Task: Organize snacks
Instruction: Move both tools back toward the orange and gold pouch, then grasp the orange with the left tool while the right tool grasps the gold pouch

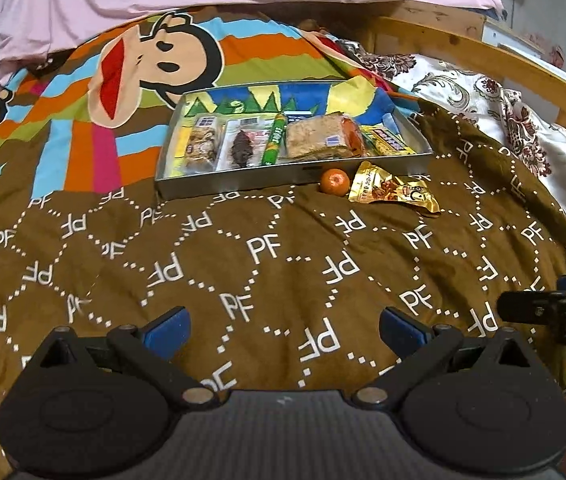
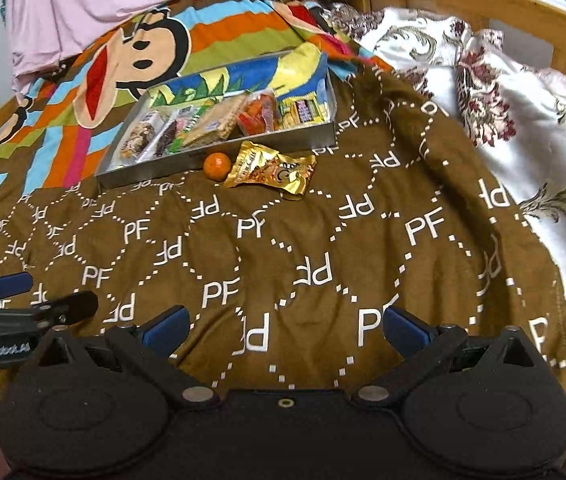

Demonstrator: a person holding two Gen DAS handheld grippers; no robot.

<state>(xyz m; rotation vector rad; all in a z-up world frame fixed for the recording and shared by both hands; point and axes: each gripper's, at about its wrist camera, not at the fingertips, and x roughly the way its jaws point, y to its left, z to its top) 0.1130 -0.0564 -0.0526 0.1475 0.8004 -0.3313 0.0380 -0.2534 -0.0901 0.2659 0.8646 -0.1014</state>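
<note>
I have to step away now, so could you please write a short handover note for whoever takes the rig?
Left gripper: open, empty, over the brown quilt.
Right gripper: open, empty, beside it.
Done: several packets already lie in the metal tray.
Left: the small orange and the gold snack packet lie on the quilt just in front of the tray's near right corner; they probably go in next.

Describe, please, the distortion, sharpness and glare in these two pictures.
Left wrist view: strong fisheye bending, the wooden bed frame curves, corners black; tin box and gold packet are fairly sharp. Right wrist view: same bending; glare on the gold packet, the white floral cloth looks bright.
</note>
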